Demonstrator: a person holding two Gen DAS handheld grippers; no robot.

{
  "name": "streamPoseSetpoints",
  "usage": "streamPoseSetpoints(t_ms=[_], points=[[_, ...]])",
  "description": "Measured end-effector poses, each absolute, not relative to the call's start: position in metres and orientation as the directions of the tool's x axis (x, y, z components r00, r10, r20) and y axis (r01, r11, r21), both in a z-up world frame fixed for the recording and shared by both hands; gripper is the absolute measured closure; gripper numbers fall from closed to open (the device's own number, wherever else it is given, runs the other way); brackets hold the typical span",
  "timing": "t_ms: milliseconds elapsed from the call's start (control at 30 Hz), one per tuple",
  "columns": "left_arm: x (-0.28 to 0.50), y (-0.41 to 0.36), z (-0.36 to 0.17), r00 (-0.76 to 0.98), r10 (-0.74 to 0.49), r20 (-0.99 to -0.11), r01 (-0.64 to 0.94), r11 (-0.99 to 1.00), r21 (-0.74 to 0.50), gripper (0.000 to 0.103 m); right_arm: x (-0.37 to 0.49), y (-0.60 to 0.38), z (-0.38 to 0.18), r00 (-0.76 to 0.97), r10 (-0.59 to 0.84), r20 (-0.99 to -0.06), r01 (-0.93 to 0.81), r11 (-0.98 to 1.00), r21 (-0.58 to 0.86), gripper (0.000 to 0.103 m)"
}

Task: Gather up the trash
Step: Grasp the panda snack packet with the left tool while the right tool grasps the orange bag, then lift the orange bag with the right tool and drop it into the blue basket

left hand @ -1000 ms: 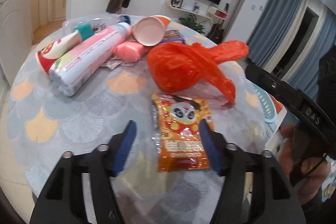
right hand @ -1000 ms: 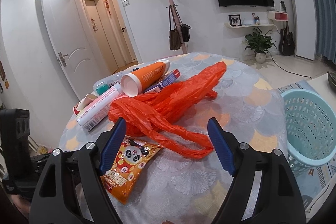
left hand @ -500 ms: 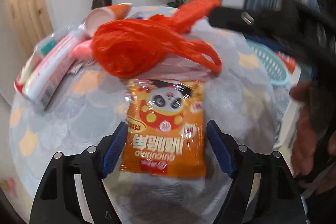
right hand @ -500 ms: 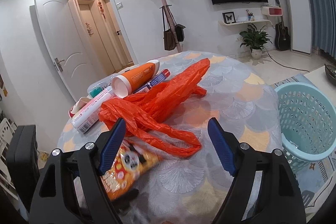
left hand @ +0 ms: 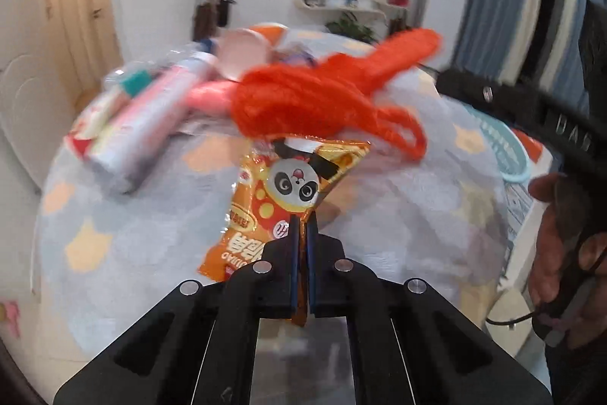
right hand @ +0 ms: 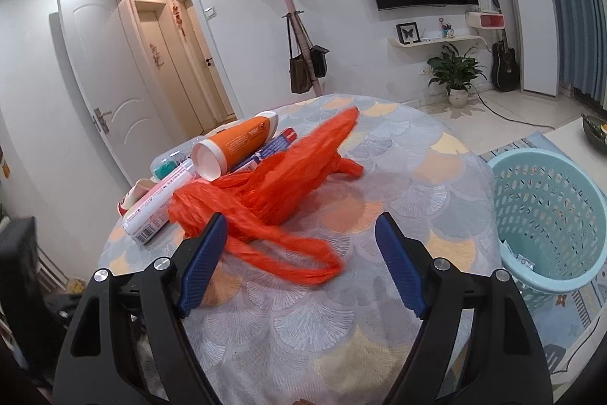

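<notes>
My left gripper is shut on the near right edge of an orange snack packet with a panda on it; the packet is crumpled and tilted up off the round table. Just behind it lies a crumpled orange plastic bag, also in the right wrist view as orange plastic bag. My right gripper hangs open above the table's near side, nothing between its fingers, with the bag's loop handle just beyond them. The packet does not show in the right wrist view.
Tubes and bottles are heaped at the far left: an orange-and-white tube, a pink-and-white tube, a teal-capped bottle. A light-blue laundry-style basket stands on the floor right of the table. A person's hand is at right.
My left gripper closed on the snack packet, which now stands crumpled and lifted at its near edge. The packet has gone from the right wrist view. My right gripper stayed put.
</notes>
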State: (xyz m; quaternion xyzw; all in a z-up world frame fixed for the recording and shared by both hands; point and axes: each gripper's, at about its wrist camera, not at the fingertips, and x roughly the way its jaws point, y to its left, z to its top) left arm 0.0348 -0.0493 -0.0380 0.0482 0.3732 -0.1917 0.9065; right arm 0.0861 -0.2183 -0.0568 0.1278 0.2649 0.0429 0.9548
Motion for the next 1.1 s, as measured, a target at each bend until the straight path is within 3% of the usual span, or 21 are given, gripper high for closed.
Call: streamPoseSetpoints(t_ms=[200,333,500,567,633,733,1100], points=[[0.036,-0.018,-0.028,0.677,-0.287,-0.677,0.318,0.945,-0.082,0.101,0.105,-0.177,-0.049,0.841,0.188,-0.508,-0.122,0.979,0.162,0.026],[0.029,-0.007,-0.022,0.691,-0.293,-0.66,0.31,0.946,-0.095,0.101,0.118,-0.155,-0.049,0.827,0.219,-0.518,-0.176,0.976,0.131,0.016],[0.026,0.002,-0.02,0.694,-0.296,-0.656,0.301,0.947,-0.108,0.101,0.144,-0.131,-0.069,0.779,0.16,-0.606,-0.163,0.985,0.049,0.016],[0.025,0.004,-0.02,0.693,-0.292,-0.659,0.297,0.949,-0.108,0.101,0.152,-0.129,-0.077,0.758,0.108,-0.643,-0.126,0.992,0.018,0.026],[0.026,0.004,-0.02,0.694,-0.29,-0.659,0.293,0.95,-0.109,0.101,0.155,-0.138,-0.081,0.745,0.108,-0.659,-0.094,0.994,0.056,0.088],[0.023,0.006,-0.02,0.7,-0.286,-0.655,0.29,0.951,-0.105,0.101,0.146,-0.153,-0.078,0.762,0.147,-0.631,-0.083,0.988,0.13,0.096],[0.018,-0.009,-0.011,0.705,-0.306,-0.64,0.323,0.942,-0.095,0.101,0.078,-0.185,-0.029,0.891,0.169,-0.422,-0.094,0.977,0.193,0.096]])
